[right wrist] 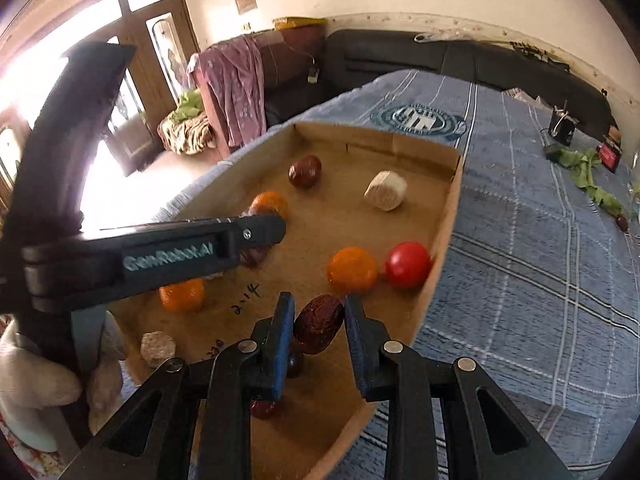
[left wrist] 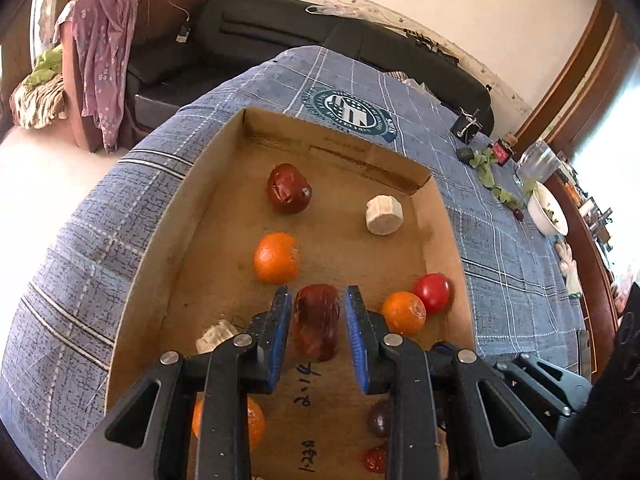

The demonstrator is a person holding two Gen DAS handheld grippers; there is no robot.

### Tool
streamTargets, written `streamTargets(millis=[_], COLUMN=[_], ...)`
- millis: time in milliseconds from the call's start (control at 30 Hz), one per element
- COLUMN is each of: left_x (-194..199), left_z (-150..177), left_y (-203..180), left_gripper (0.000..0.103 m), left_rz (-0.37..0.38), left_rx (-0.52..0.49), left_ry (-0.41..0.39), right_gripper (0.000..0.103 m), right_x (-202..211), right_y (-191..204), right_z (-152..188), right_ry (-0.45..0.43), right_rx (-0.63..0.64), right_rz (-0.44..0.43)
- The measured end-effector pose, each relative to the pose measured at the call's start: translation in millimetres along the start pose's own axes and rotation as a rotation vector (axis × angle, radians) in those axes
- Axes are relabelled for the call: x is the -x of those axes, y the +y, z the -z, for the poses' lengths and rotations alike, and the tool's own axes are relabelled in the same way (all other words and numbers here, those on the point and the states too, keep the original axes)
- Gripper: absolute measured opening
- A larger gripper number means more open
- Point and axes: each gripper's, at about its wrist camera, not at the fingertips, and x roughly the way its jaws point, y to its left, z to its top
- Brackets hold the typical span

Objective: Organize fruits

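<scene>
A home living room: a black sofa point(left wrist: 280, 28) runs along a cream wall, a purple garment point(left wrist: 102, 60) hangs over a brown chair, glazed wooden doors point(right wrist: 152, 40) let in daylight, and a blue checked cloth point(left wrist: 500, 220) covers the bench.

Brown cardboard tray point(left wrist: 208, 216); orange fruit point(left wrist: 277, 258) at ten o'clock; red tomato point(left wrist: 433, 292) at three; blue plaid cloth point(left wrist: 500, 240) beneath.

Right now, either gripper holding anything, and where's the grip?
Both. The left gripper pinches a red date across its sides. The right gripper pinches a dark date across its sides.
</scene>
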Motion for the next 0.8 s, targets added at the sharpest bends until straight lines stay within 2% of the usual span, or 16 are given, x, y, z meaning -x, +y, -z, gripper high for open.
streamTargets(millis=[133,200,267,333,400,467,533,600,633,800], left_x=[15,29,45,64,84,104,126,144,151,169], left_z=[3,6,10,16,24,33,43,53,56,72], left_y=[6,4,-1,-12,-25,-39,-53,-62,-65,-65], left_gripper=[0.047,0.049,0.053,0.062,0.072,0.093,0.103,0.103,0.103,0.103], left_rz=[0.005,-0.019,-0.053,-0.119,-0.207,-0.333,-0.456,-0.507,-0.508,-0.452], left_rx=[0.03,0.024,0.001,-0.035,-0.073,-0.095,-0.096,-0.087,-0.076,0.004], left_ry=[-0.036,-0.075,-0.122,-0.192,-0.273,-0.369,-0.475,-0.552,-0.577,-0.627], right_gripper=[0.029,0.03,0.035,0.051,0.058,0.062,0.064,0.064,0.065,0.077], right_x=[0,9,25,43,61,77,90,99,104,118], right_y=[1,0,-4,-7,-13,-20,-25,-28,-28,-22], right_z=[0,1,5,11,19,30,41,48,51,61], right_ry=[-0.009,-0.026,-0.055,-0.09,-0.127,-0.155,-0.169,-0.177,-0.183,-0.211], right_rx=[-0.014,-0.026,-0.054,-0.093,-0.134,-0.174,-0.204,-0.217,-0.216,-0.196], right_rz=[-0.003,-0.007,-0.004,0.009,0.021,0.054,0.089,0.12,0.133,0.155])
